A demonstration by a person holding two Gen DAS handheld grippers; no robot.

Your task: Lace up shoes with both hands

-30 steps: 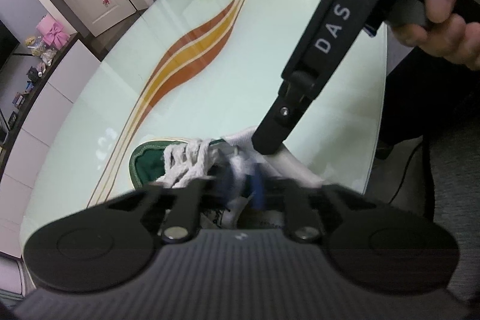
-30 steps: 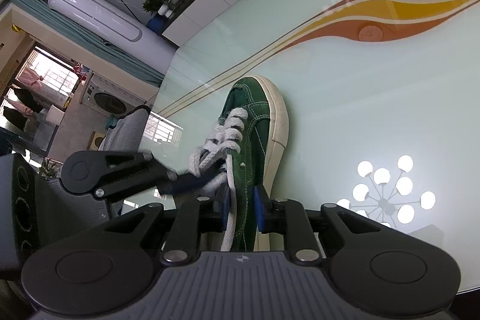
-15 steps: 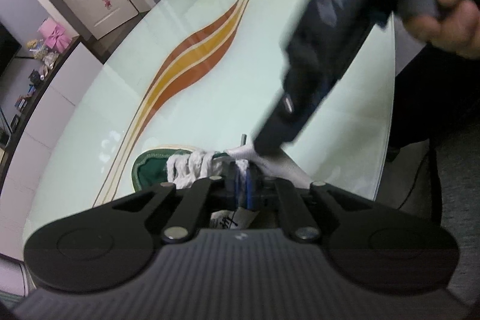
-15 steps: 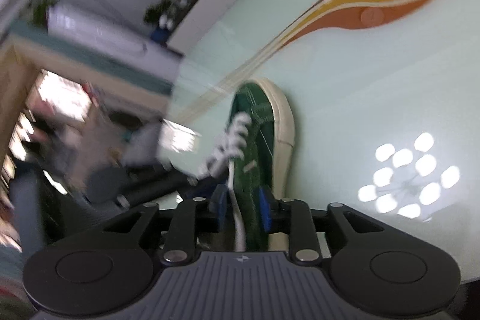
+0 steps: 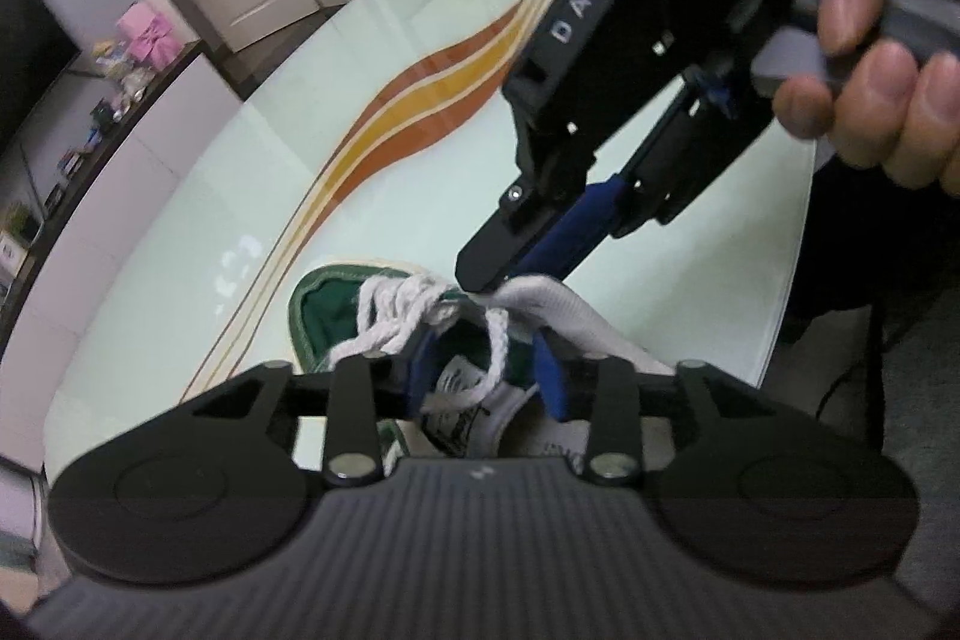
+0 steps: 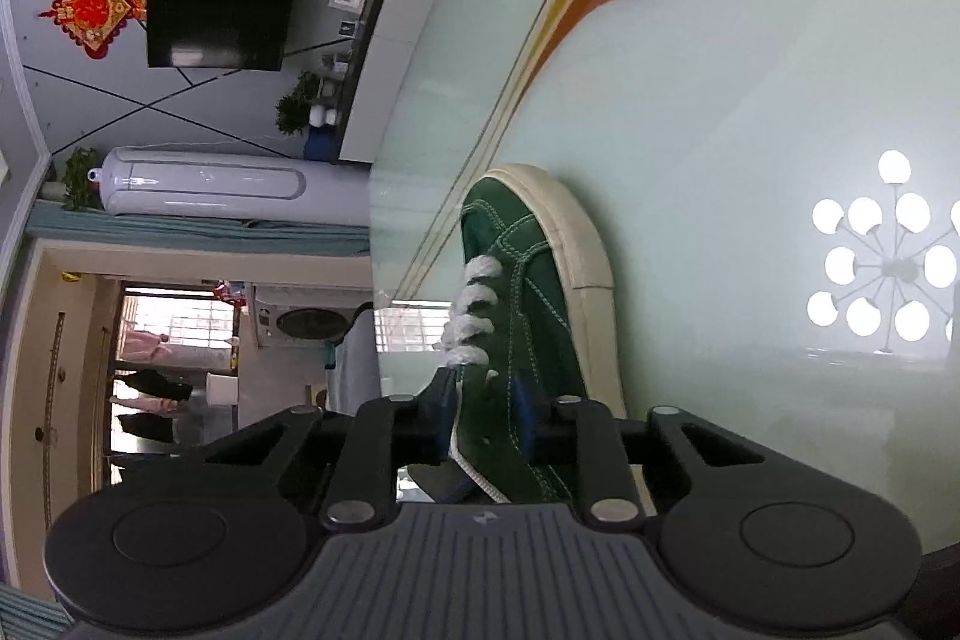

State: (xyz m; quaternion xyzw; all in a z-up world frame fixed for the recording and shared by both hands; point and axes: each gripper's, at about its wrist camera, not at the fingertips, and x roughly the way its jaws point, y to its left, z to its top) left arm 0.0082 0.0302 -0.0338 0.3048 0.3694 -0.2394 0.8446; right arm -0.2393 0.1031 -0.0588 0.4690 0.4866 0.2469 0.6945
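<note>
Left wrist view: left gripper fingers spread around the lace; right gripper pinches shoe collar, steadying it.

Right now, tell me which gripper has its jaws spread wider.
The left gripper: its jaws stand wide apart around one loose lace. The right gripper's sit closer together, at the shoe's side.

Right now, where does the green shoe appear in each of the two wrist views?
Left wrist view: green shoe at lower centre, heel opening toward the camera, just beyond the jaws.
Right wrist view: green shoe at centre, toe pointing up the picture.
Shared landmark: the orange and yellow wave on the glass table.
</note>
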